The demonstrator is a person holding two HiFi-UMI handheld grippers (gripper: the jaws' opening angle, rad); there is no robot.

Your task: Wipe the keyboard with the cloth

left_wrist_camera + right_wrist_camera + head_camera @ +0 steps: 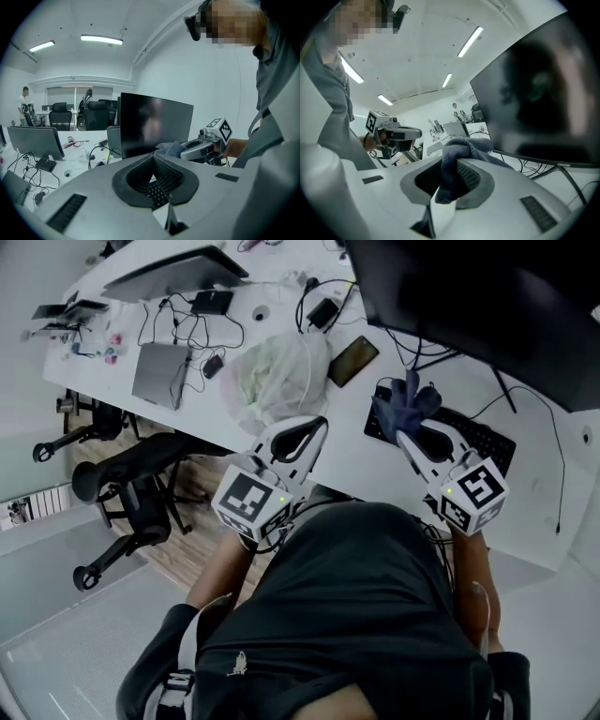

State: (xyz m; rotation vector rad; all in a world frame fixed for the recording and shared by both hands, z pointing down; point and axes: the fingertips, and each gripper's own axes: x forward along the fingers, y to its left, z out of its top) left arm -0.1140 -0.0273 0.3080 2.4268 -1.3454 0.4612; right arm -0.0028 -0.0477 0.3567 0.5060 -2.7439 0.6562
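We see a soft, nubbly blue-grey cloth (459, 154) bunched between the right gripper's (450, 180) fingers (471, 177), smooth matt white plastic lined with ribbed black rubber. The keyboard (483, 439) looks matt black plastic, the tabletop (356, 460) smooth white, the monitor screen (154, 124) glossy.

A long white desk (352, 442) crosses this bright, white-walled office. Black swivel chairs (141, 486) stand beside it on wood flooring (183, 559), and strip lights (101, 39) glow on the ceiling.
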